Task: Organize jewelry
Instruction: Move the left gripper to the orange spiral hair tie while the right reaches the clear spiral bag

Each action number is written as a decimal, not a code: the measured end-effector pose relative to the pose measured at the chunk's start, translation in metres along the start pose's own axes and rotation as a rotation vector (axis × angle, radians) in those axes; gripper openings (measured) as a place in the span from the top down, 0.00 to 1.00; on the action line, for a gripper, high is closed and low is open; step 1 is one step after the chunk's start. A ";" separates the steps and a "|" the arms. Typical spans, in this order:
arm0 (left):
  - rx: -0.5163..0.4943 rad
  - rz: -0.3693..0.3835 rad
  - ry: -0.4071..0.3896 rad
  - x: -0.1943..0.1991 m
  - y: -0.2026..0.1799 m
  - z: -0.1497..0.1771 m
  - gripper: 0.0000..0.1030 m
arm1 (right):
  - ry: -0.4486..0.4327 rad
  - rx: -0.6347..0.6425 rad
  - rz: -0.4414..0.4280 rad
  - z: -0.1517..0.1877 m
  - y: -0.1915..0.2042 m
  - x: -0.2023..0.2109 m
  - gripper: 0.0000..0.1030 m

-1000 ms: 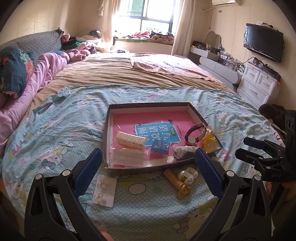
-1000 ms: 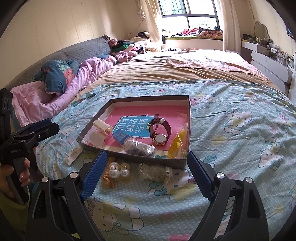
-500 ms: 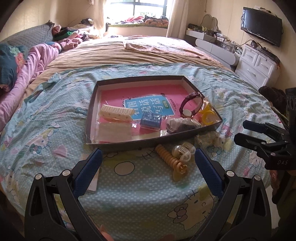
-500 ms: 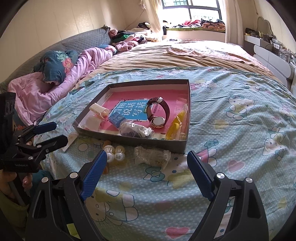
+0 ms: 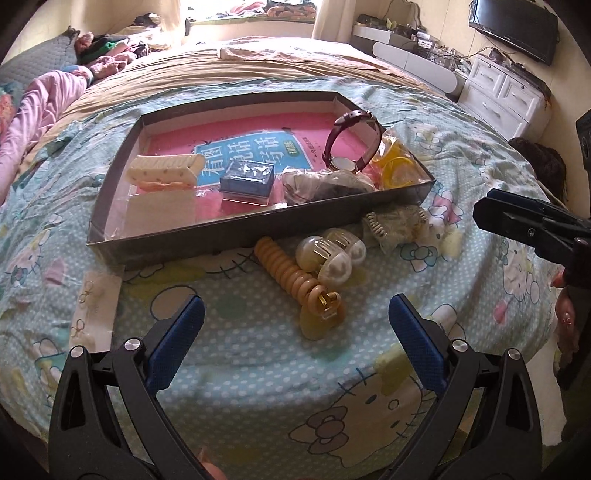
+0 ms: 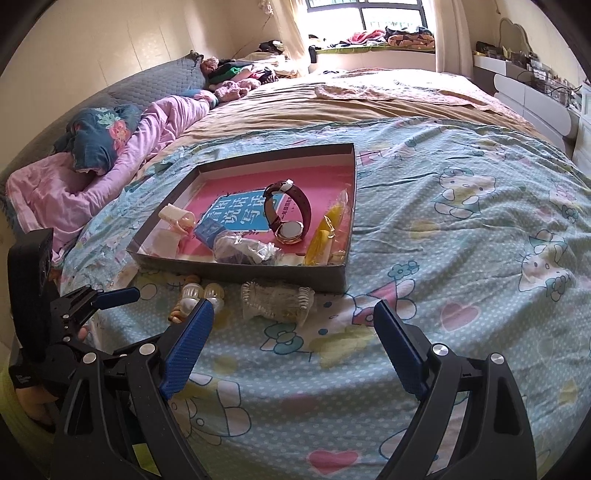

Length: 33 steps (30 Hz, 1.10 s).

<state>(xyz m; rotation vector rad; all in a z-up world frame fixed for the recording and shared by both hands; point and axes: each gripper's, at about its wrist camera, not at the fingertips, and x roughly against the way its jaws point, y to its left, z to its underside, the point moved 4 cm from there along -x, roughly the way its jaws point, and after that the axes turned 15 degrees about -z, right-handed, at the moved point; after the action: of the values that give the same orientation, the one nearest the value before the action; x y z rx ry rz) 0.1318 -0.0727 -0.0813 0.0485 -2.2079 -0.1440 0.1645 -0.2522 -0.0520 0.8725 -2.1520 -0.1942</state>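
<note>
A shallow dark tray [image 5: 229, 230] [image 6: 266, 271] lies on the bed and holds a watch [image 5: 351, 142] [image 6: 290, 216], a cream hair clip [image 5: 166, 173], a blue box [image 5: 247, 179], a bagged dark item [image 5: 325, 186] and yellow rings in a bag [image 5: 397, 168]. In front of it lie an amber spiral clip [image 5: 295, 280], a pearl claw clip [image 5: 330, 254], a clear bagged item [image 5: 397, 225] [image 6: 277, 301] and an earring card [image 5: 94, 306]. My left gripper [image 5: 295, 328] is open and empty, just short of the amber clip. My right gripper [image 6: 293, 341] is open and empty, short of the bagged item.
The bed's Hello Kitty sheet [image 6: 461, 229] drops off at the near edge. Pink bedding and pillows [image 6: 110, 155] lie at the left. White drawers [image 5: 509, 92] and a TV [image 5: 517, 29] stand at the right.
Both grippers have moved forward and lower toward the loose items in front of the tray. Both stay open; nothing has been picked up.
</note>
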 end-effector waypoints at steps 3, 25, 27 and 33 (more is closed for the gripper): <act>-0.004 -0.004 0.012 -0.008 -0.002 -0.001 0.10 | 0.003 -0.008 0.005 0.001 -0.004 -0.002 0.15; 0.067 0.004 0.041 -0.017 0.019 0.001 0.69 | 0.118 -0.021 0.056 0.008 -0.004 -0.087 0.23; 0.063 0.005 0.041 -0.018 0.018 0.000 0.69 | 0.116 0.003 0.076 0.008 -0.001 -0.092 0.28; 0.041 0.006 0.041 -0.025 0.015 -0.001 0.71 | 0.091 0.041 0.076 0.010 0.002 -0.091 0.35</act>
<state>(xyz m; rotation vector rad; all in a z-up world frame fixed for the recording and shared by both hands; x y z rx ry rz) 0.1475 -0.0552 -0.0987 0.0673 -2.1694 -0.0936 0.1975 -0.1930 -0.1140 0.8064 -2.1064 -0.0711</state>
